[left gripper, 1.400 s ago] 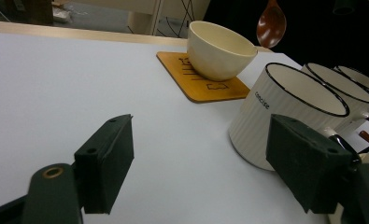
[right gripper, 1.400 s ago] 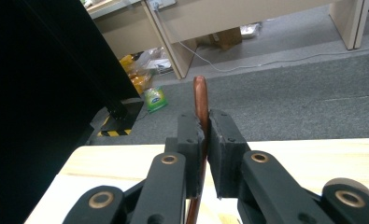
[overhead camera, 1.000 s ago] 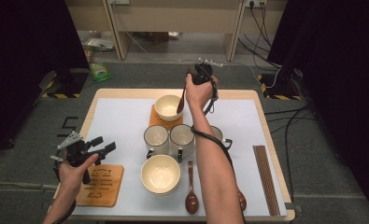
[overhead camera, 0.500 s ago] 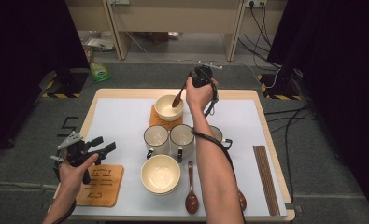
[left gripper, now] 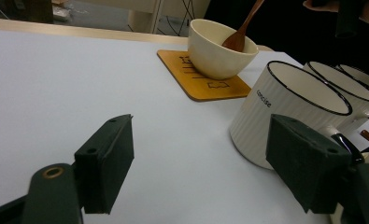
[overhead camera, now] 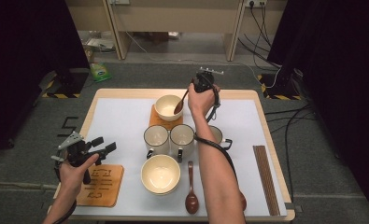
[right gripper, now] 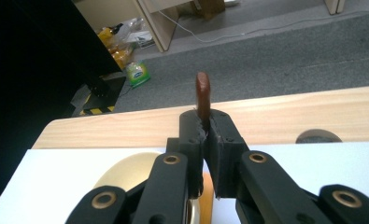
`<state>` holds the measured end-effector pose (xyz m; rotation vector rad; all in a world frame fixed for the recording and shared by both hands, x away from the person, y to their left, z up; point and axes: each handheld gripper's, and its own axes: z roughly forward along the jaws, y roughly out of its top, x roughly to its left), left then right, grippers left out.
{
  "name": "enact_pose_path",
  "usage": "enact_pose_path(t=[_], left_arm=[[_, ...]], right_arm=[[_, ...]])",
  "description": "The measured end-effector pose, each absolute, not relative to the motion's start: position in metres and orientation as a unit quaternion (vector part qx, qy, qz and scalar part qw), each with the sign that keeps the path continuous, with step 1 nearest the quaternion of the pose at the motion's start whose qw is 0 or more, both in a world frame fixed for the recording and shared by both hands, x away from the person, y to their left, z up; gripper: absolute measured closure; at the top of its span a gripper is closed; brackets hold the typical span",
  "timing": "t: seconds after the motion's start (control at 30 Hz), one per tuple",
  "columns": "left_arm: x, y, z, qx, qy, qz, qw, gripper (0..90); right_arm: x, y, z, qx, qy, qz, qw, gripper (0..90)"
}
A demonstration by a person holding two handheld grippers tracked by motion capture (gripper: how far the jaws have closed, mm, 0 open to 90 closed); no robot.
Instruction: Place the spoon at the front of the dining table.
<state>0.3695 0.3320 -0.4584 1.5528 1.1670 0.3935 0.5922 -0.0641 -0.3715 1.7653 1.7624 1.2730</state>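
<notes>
While clamped between jaws, spoon [right gripper: 202, 95] upright.

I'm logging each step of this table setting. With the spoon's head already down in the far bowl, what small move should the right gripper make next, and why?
Probably open the right gripper and let go. Its jaws are clamped on the handle of the wooden spoon, whose head already sits inside the far bowl on its coaster, so the bowl's rim can likely carry it. The left gripper is open and idle.
</notes>
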Motion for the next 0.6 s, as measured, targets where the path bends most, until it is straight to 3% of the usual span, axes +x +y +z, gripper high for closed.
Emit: enact_pose_path(t=[0.6], left_arm=[[0.3699, 0.3306, -0.4586, 0.655, 0.493, 0.166, 0.548, 22.9]], right_arm=[[0.5821, -0.0731, -0.3735, 0.641, 0.622, 0.424, 0.148, 83.4]])
